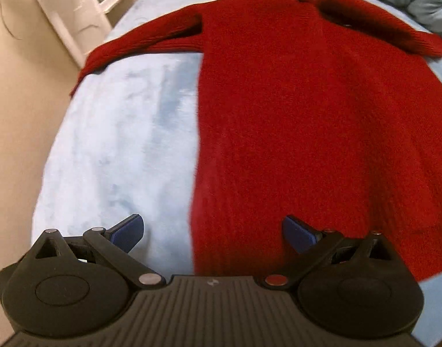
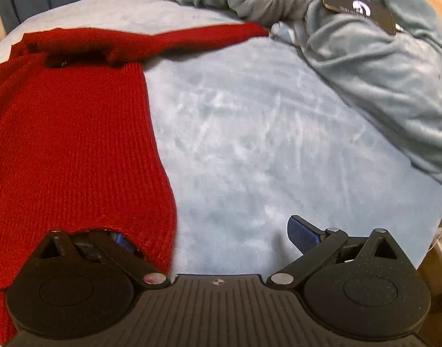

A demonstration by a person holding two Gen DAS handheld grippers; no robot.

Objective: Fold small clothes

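Observation:
A red knitted sweater lies flat on a light blue bed, hem toward me and sleeves spread out at the far end. My left gripper is open over the hem's left corner, one pad over the sheet and one over the knit. In the right wrist view the sweater fills the left half. My right gripper is open at the hem's right corner. Its left pad is partly hidden under the sweater's edge, and its right pad is over the bare sheet.
A rumpled grey-blue blanket is bunched at the far right of the bed, with a dark flat device on it. A white shelf unit and beige floor lie beyond the bed's left edge.

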